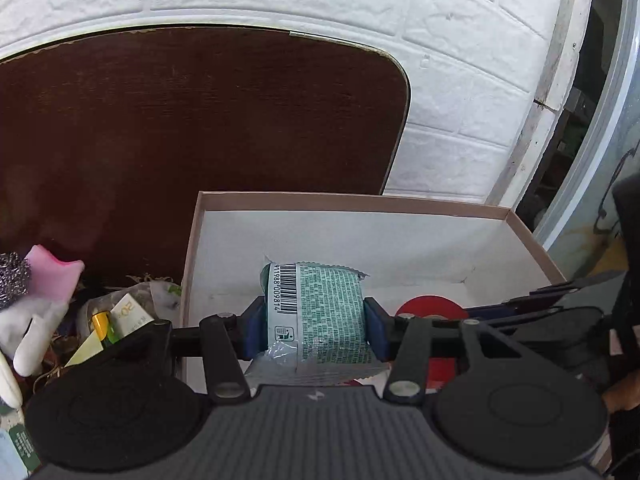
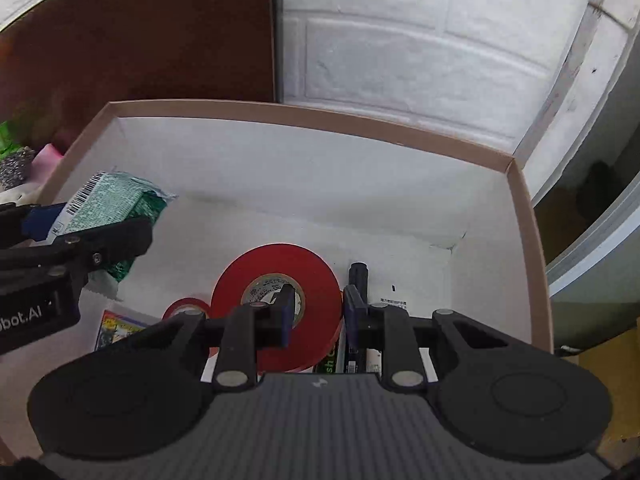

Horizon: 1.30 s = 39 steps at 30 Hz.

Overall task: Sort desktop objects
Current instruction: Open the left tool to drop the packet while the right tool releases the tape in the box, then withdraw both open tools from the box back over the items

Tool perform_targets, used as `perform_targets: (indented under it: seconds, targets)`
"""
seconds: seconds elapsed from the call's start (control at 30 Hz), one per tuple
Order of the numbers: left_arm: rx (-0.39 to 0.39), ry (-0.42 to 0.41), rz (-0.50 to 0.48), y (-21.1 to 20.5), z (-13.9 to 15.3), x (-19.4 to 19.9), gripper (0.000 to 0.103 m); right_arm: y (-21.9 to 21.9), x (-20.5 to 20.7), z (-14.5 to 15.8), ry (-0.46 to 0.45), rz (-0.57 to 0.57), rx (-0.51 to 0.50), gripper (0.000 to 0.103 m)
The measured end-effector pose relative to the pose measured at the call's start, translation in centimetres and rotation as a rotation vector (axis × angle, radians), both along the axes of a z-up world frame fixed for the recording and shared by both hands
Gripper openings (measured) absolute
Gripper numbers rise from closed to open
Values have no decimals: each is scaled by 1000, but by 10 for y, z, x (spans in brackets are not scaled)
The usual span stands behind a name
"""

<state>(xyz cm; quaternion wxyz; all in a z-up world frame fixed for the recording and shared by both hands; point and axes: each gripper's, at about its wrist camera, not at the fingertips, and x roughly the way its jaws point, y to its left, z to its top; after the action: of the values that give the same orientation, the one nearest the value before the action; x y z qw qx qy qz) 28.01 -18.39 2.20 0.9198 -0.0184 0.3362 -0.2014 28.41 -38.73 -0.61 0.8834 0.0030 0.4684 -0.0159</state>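
The left gripper has its two blue pads pressed against either side of a green and white crinkled foil packet with a barcode, so the jaws stand about half apart with the packet clamped between them. The packet hangs over the left part of a shallow cardboard box with a brown rim and white inside, above its floor and near its left wall. In the right wrist view the same packet shows at the left, just inside the box wall.

The right gripper grips a large roll of red tape with a printed paper core: one blue pad sits inside the core hole and the other lies against the outer edge, so the jaws are fairly narrow and pinch the roll's wall. The roll is held over the box floor, toward the near middle. Beneath it lie a smaller red tape roll, a black marker pen and a colourful printed card.

Left of the box, on the dark brown wooden tabletop, sits a loose heap: a steel wool scourer, a pink and white rubber glove and a yellow lighter
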Motion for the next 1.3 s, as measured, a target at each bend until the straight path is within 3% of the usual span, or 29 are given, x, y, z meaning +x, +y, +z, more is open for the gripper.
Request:
perform_targets:
  seconds: [0.17, 0.23, 0.27, 0.3, 0.33, 0.5, 0.57, 0.63, 0.7, 1.13, 1.3]
  targets:
    - [-15, 0, 9, 1, 2, 4, 53, -4, 12, -6, 21, -36, 49, 25]
    - [-59, 3, 0, 4, 3, 5, 65, -7, 12, -6, 12, -46, 95, 27]
    - [-88, 4, -11, 7, 4, 4, 81, -7, 11, -5, 0, -39, 121, 32]
    - [-108, 7, -13, 9, 6, 3, 92, -7, 9, -4, -5, -42, 131, 50]
    - [-121, 11, -5, 11, 7, 1, 94, -7, 7, -1, -16, -50, 123, 56]
    - [-158, 41, 6, 16, 12, -4, 94, -5, -3, 9, -37, -47, 117, 59]
    - [-156, 36, -1, 18, 14, -10, 94, -4, -9, 12, -40, -50, 118, 65]
    - [-146, 24, -8, 21, 17, -19, 94, -3, -15, 15, -52, -52, 109, 81]
    - [-134, 5, -18, 23, 21, -28, 94, 0, -24, 19, -66, -51, 98, 86]
    - [-142, -81, -28, 42, 55, -112, 94, 32, -108, 64, -180, -4, 48, 89]
    - [-110, -123, -27, 53, 65, -155, 94, 48, -150, 76, -232, 6, 33, 90]
